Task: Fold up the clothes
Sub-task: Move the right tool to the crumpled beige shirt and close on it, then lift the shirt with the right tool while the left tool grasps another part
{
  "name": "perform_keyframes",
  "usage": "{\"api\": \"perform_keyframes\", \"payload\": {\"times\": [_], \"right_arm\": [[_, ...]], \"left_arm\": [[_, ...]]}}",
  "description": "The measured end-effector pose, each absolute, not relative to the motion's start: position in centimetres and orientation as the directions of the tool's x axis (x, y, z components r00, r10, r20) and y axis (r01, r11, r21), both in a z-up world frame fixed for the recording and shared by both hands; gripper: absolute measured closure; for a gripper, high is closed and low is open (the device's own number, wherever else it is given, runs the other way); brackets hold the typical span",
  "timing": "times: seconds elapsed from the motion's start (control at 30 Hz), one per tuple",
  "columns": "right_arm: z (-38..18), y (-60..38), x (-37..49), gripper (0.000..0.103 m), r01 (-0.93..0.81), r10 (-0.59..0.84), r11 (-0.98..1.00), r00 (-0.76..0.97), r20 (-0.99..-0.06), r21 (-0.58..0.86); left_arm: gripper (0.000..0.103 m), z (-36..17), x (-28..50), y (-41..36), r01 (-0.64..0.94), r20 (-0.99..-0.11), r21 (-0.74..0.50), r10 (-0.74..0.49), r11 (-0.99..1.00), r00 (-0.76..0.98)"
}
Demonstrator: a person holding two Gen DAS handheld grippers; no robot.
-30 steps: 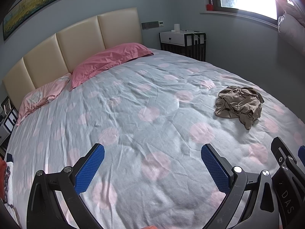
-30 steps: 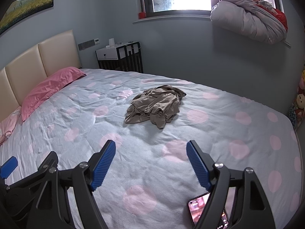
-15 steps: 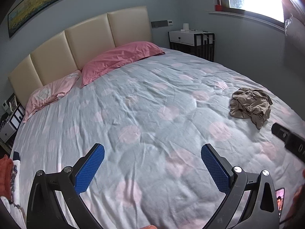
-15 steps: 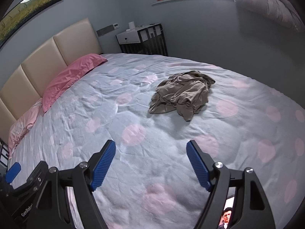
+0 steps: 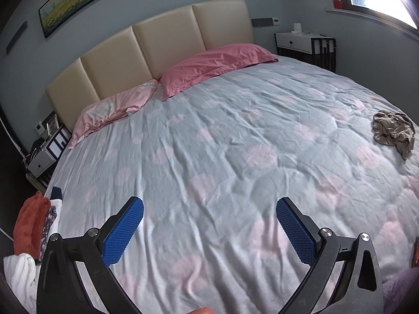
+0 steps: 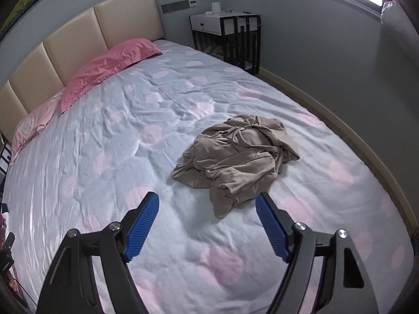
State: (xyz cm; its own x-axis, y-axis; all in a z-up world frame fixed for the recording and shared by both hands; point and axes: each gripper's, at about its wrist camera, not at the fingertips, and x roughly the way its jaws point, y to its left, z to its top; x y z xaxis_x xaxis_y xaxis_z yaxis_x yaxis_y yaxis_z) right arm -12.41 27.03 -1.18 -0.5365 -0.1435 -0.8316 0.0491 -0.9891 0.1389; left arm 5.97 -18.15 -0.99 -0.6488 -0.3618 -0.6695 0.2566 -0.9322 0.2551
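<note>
Crumpled tan garment (image 6: pixel 237 157) lying in a loose heap on the grey bedspread (image 6: pixel 131 130) with pink dots, toward the side of the bed nearest the window wall, well apart from the pillows. No clear front or collar to be made out in the bunching; long axis of the heap running roughly from the near-left corner up toward the far right in the right wrist view, with one tongue of cloth trailing down toward the camera. Right gripper (image 6: pixel 207 225) spread wide and empty, poised over the bedspread just short of the garment, that trailing tongue lying between the blue pads (image 6: pixel 141 226) in the view; touching or not cannot be told. Left gripper (image 5: pixel 209 231) likewise spread wide, holding nothing, over bare bedspread, the garment (image 5: pixel 394 132) far off at the right edge. Deep pink pillow (image 5: pixel 217 64) and paler pink pillow (image 5: pixel 115 110) against the cream padded headboard (image 5: pixel 162 44); white-topped nightstand (image 6: pixel 226 28) beyond the bed's far corner.
</note>
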Motion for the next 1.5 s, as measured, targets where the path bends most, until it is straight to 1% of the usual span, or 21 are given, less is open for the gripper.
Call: {"api": "perform_keyframes", "payload": {"times": [0.17,0.3,0.4,0.6,0.67,0.7,0.77,0.8,0.83,0.87,0.9,0.93,1.0,1.1,1.23,1.37,1.5], "right_arm": [[-4.8,30.4,-15.1,0.027,-0.019,-0.169,-0.979,-0.486,-0.857,0.204],[-6.9,32.9,-17.1,0.027,-0.084,-0.213,-0.956,-0.464,-0.86,0.281],[-8.5,33.5,-18.6,0.027,-0.139,-0.184,-0.954,-0.43,-0.884,0.266],[-12.4,32.6,-21.0,0.028,-0.183,-0.178,-0.948,-0.372,-0.911,0.259],[-13.2,32.2,-21.6,0.034,-0.191,-0.166,-0.949,-0.369,-0.914,0.249],[-13.4,31.9,-21.8,0.04,-0.194,-0.161,-0.95,-0.374,-0.913,0.247],[-13.3,31.4,-22.1,0.046,-0.197,-0.132,-0.956,-0.376,-0.917,0.218],[-13.2,30.9,-22.3,0.052,-0.191,-0.114,-0.962,-0.373,-0.921,0.197],[-12.8,30.4,-22.3,0.062,-0.18,-0.099,-0.968,-0.376,-0.922,0.177],[-12.2,29.9,-22.3,0.068,-0.166,-0.084,-0.973,-0.383,-0.92,0.158],[-11.6,29.3,-22.2,0.077,-0.153,-0.068,-0.979,-0.39,-0.918,0.138],[-11.0,28.8,-22.1,0.081,-0.138,-0.058,-0.983,-0.4,-0.915,0.122],[-9.3,27.4,-21.6,0.083,-0.098,-0.071,-0.987,-0.424,-0.903,0.124],[-6.1,24.6,-20.5,0.086,-0.018,-0.134,-0.987,-0.463,-0.876,0.16],[-1.6,18.9,-17.8,0.088,0.138,-0.267,-0.964,-0.474,-0.839,0.229],[2.8,11.4,-13.6,0.088,0.336,-0.428,-0.893,-0.427,-0.796,0.3],[6.8,3.8,-7.9,0.089,0.527,-0.59,-0.762,-0.327,-0.738,0.376]], "left_arm": [[0.001,-2.5,7.4,-20.9,0.295,-0.692,0.244,-0.379,-0.924,-0.614],[0.001,-4.0,7.9,-22.8,0.28,-0.714,0.268,-0.385,-0.922,-0.584],[0.001,-4.7,8.2,-24.0,0.283,-0.722,0.253,-0.376,-0.925,-0.581],[0.001,-6.2,8.9,-26.2,0.308,-0.755,0.101,-0.275,-0.946,-0.595],[0.001,-6.3,9.0,-26.5,0.316,-0.759,0.077,-0.261,-0.945,-0.596],[0.001,-6.3,9.0,-26.7,0.321,-0.761,0.07,-0.259,-0.944,-0.595],[0.001,-6.2,8.9,-27.0,0.332,-0.763,0.054,-0.253,-0.942,-0.595],[0.001,-6.2,8.9,-27.1,0.337,-0.764,0.046,-0.25,-0.941,-0.594],[0.001,-6.2,8.9,-27.3,0.342,-0.765,0.038,-0.247,-0.939,-0.594],[0.001,-6.2,8.9,-27.4,0.347,-0.767,0.031,-0.245,-0.938,-0.594],[0.001,-6.2,8.9,-27.6,0.352,-0.768,0.023,-0.242,-0.936,-0.593],[0.001,-6.1,9.0,-27.7,0.355,-0.767,0.017,-0.24,-0.935,-0.595],[0.001,-5.8,9.4,-27.8,0.362,-0.762,0.022,-0.25,-0.932,-0.597],[0.001,-5.2,10.2,-28.0,0.367,-0.754,0.025,-0.258,-0.93,-0.604],[0.001,-3.9,11.5,-28.0,0.358,-0.733,0.012,-0.252,-0.934,-0.632],[0.001,-2.3,13.1,-28.1,0.356,-0.709,0.021,-0.265,-0.934,-0.654],[0.001,-1.0,15.2,-28.7,0.371,-0.689,0.03,-0.288,-0.928,-0.665]]}}
